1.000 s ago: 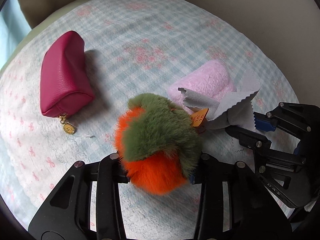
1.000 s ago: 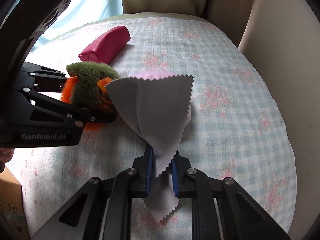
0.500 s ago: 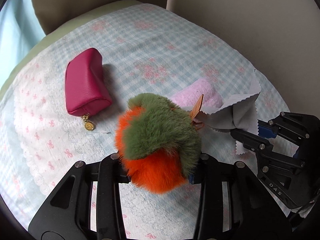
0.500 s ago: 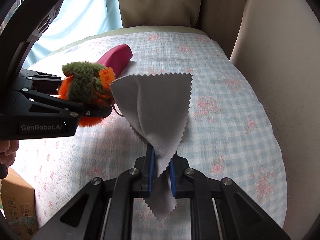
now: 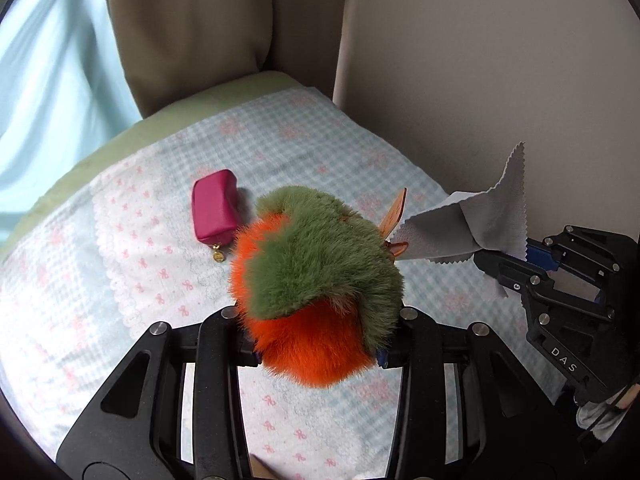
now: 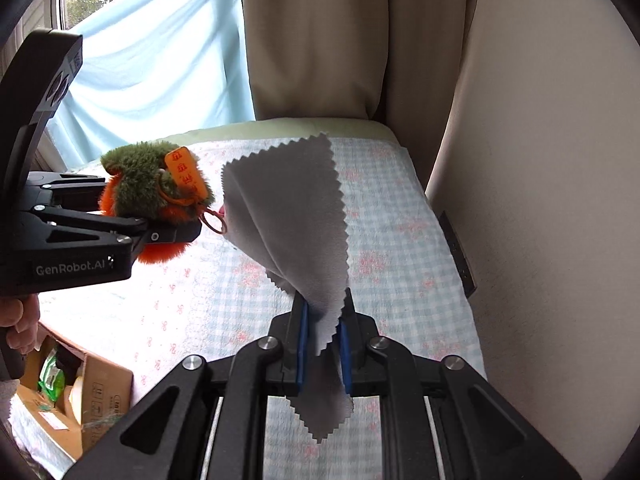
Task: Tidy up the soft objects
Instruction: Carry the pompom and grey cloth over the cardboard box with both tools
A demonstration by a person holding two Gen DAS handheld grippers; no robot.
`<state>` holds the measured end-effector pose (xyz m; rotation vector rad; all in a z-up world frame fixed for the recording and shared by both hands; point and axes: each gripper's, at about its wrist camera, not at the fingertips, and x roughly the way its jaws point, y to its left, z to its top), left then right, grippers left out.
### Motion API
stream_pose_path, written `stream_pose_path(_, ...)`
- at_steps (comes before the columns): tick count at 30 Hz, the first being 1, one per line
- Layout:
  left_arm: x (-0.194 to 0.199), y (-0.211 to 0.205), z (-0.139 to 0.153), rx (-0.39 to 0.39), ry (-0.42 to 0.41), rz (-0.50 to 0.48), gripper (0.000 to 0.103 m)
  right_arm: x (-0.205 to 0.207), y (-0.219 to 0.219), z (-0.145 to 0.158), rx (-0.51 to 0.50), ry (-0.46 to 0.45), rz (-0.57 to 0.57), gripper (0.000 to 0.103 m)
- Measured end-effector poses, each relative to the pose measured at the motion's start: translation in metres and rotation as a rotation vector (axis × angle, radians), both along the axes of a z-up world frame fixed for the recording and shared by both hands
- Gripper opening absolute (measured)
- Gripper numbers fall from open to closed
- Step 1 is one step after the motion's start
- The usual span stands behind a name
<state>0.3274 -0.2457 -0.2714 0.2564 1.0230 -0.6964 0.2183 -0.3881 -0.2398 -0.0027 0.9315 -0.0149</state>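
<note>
My left gripper is shut on an orange and green furry plush with an orange tag, held above the bed. It also shows in the right wrist view, at the left. My right gripper is shut on a grey zigzag-edged cloth, lifted off the bed; the cloth also shows in the left wrist view. A magenta zip pouch lies on the checked bedspread. The pink fluffy item is hidden from both views.
A beige curtain and a light blue sheet hang behind the bed. A beige wall runs along the right. An open cardboard box with items stands on the floor at the left.
Both grippers have risen well above the bed with the plush and the cloth. The pouch looks smaller and farther away. The pink fluffy item has gone out of sight.
</note>
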Motion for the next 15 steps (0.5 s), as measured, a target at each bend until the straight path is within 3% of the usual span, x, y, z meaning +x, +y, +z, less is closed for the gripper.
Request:
stream_pose_path(7,-0.056,0.033,0.081,-0.012,-0.071,0.077,0.035,-0.036,0.02,0.079,0.033,-0.045,0.066,0.012)
stream_pose_path(15,-0.119,0.107,0.146,-0.048,-0.11,0.205,0.035,-0.063,0.074,0.137,0.071,-0.076,0.168,0.012)
